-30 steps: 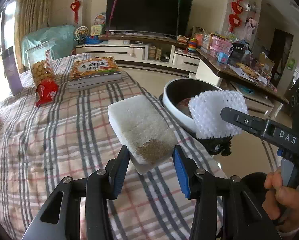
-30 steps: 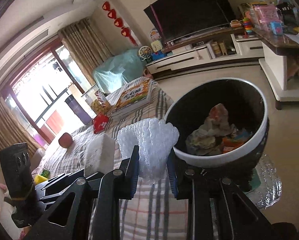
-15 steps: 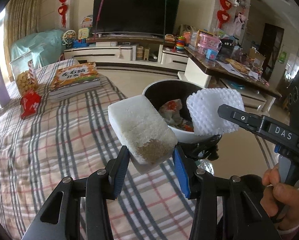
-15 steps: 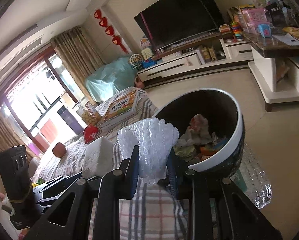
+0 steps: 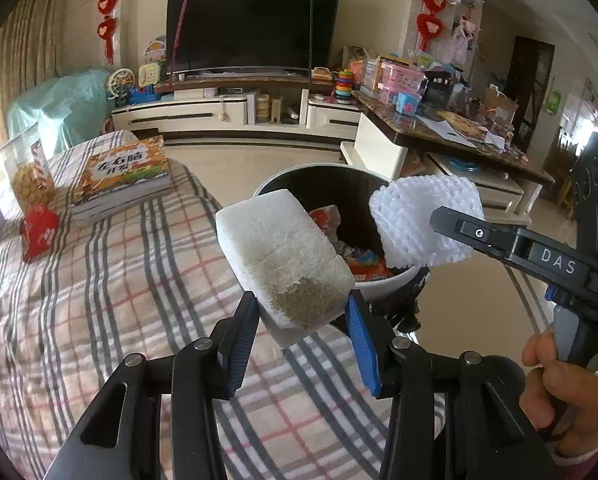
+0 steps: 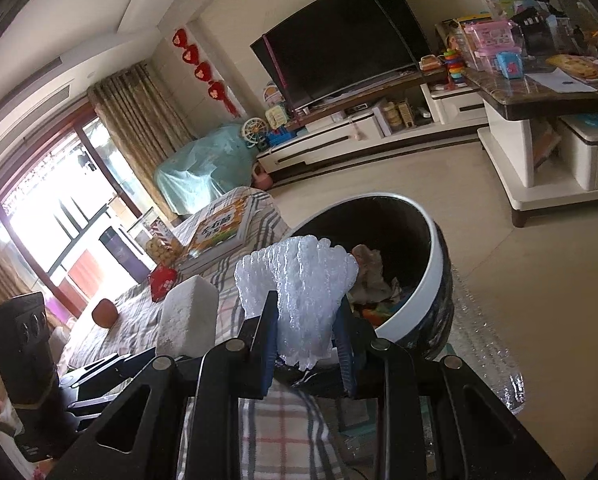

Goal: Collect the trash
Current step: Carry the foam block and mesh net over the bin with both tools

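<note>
Two pieces of trash, two tools, one bin: the left tool (image 5: pixel 301 322) is clenched on a white foam block (image 5: pixel 283 256) with a brown stain near its gripped end, while the right tool (image 6: pixel 305 340) is clamped on a piece of white foam netting (image 6: pixel 299 292), its fingers pressed in against both sides. The block juts forward and upward from the left tool, over the edge of a bed covered in a plaid blanket (image 5: pixel 99 300). Just ahead of both tools stands a single round trash bin (image 5: pixel 391 280), white-rimmed and dark inside, already holding crumpled wrappers and paper (image 5: pixel 361 258). From the left wrist camera the netting hangs over the bin's right side, and the block hides part of its near rim. Farther off to the left tool's left, on the blanket, lie one book (image 5: pixel 123 176), one red packet (image 5: pixel 39 230) and one clear snack jar (image 5: pixel 27 172). A television (image 5: pixel 251 26) fills the far wall.
</note>
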The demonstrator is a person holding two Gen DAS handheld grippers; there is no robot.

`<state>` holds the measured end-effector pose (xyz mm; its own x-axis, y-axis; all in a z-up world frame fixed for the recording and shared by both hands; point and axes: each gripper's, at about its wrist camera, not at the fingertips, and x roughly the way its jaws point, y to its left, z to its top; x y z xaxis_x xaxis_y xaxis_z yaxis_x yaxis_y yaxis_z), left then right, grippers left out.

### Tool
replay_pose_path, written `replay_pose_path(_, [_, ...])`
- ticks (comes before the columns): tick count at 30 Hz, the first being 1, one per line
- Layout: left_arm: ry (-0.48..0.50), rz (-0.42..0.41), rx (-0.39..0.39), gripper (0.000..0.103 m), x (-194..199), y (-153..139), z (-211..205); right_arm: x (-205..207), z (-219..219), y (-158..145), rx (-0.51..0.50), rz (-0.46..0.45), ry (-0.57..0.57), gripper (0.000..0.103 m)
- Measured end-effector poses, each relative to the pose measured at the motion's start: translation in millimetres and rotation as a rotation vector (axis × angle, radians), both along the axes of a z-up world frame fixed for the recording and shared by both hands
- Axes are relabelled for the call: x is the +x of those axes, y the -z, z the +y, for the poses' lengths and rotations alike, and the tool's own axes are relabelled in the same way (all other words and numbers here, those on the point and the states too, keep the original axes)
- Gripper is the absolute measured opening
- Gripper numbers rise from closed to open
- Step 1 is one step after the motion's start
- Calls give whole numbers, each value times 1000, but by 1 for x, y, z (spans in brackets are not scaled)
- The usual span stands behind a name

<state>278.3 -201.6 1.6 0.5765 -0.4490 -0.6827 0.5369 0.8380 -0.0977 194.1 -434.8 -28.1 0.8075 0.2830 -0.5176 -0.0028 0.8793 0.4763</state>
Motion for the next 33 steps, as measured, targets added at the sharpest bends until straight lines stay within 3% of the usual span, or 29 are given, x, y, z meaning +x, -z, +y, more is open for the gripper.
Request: replay_pose_path(33, [32, 2, 58, 44, 39, 7, -58, 42, -26, 1, -57, 37, 17, 29])
